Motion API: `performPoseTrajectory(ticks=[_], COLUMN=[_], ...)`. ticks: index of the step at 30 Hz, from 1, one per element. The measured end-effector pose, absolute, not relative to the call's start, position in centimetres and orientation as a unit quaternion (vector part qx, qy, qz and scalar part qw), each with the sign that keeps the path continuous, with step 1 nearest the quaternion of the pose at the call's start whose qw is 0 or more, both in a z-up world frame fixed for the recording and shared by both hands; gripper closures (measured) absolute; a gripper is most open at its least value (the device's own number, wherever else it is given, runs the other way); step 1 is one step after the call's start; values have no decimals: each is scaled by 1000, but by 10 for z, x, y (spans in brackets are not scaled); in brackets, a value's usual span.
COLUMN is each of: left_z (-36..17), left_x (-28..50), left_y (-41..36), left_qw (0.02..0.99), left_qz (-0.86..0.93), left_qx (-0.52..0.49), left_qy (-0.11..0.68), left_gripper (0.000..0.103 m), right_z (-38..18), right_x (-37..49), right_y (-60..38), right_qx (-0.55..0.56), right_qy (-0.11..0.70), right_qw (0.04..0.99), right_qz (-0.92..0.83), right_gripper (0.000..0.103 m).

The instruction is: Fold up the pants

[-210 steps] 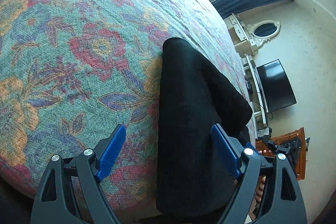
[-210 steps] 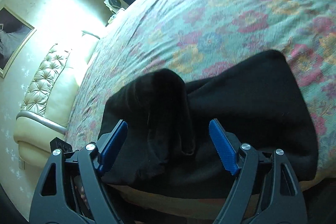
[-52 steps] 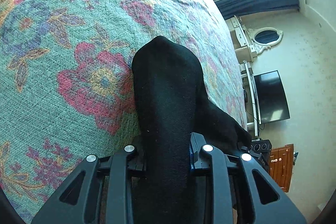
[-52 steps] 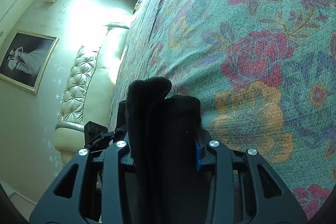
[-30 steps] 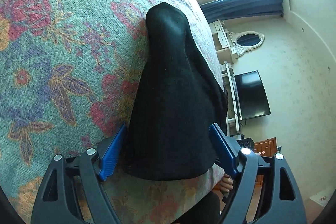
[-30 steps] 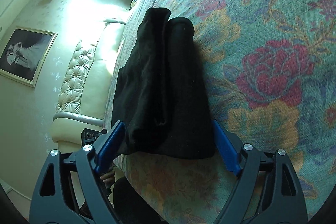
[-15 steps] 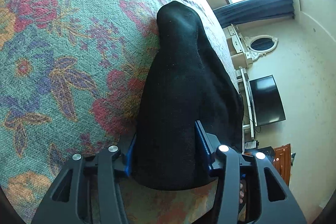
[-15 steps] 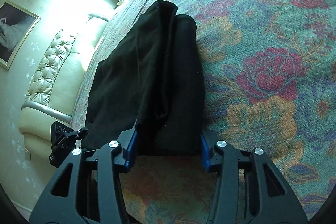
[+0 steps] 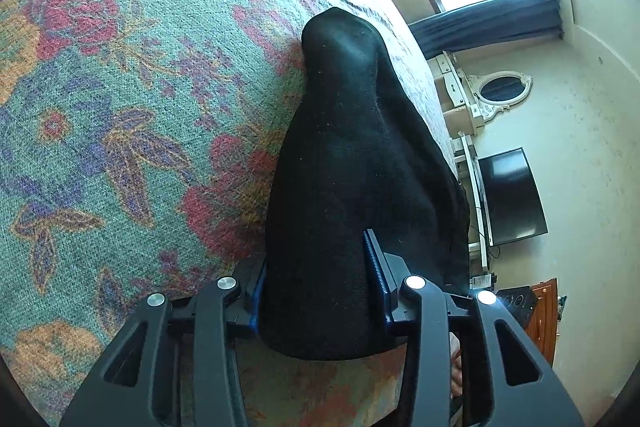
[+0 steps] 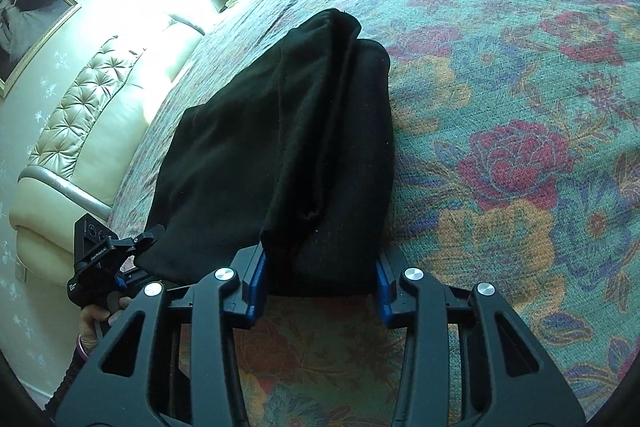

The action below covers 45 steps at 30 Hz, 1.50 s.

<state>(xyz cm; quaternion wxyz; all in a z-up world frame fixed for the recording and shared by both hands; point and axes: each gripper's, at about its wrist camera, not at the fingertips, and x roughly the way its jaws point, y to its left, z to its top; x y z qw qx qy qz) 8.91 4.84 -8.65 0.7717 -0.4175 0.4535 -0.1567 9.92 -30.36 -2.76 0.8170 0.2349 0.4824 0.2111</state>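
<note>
The black pants (image 9: 344, 163) lie folded into a thick bundle on the floral bedspread (image 9: 120, 107). My left gripper (image 9: 316, 279) is shut on the bundle's near left end, its blue pads pressed into the cloth. In the right wrist view the pants (image 10: 288, 131) show stacked layers with a fold line down the middle. My right gripper (image 10: 320, 275) is shut on their near right end. The left gripper (image 10: 104, 259) also shows at the bundle's left edge in the right wrist view.
The bedspread (image 10: 520, 147) stretches far beyond the pants. A cream tufted headboard (image 10: 80, 123) is at the left. A TV (image 9: 508, 195), a white dresser with an oval mirror (image 9: 500, 91) and a window with dark curtains (image 9: 480, 23) stand beyond the bed's right edge.
One second ago both grippers were open around the folded pants. Both have closed onto the bundle's near ends.
</note>
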Motion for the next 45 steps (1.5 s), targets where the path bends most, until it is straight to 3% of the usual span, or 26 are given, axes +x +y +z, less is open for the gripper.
performPoseTrajectory(ticks=[24, 33, 45], left_z=[-80, -80, -77], left_x=[85, 87, 80], left_y=[45, 49, 58], left_qw=[772, 762, 755], left_qz=[-153, -144, -153], left_qx=[-415, -422, -438], left_qy=[456, 470, 463], left_gripper=[65, 65, 70], right_z=[-25, -45, -51], right_x=[94, 103, 103], right_y=[-299, -336, -361], right_qx=[214, 340, 416], right_qy=[469, 478, 473], right_qw=[831, 774, 733], right_qz=[209, 238, 257], right_gripper=[66, 69, 72])
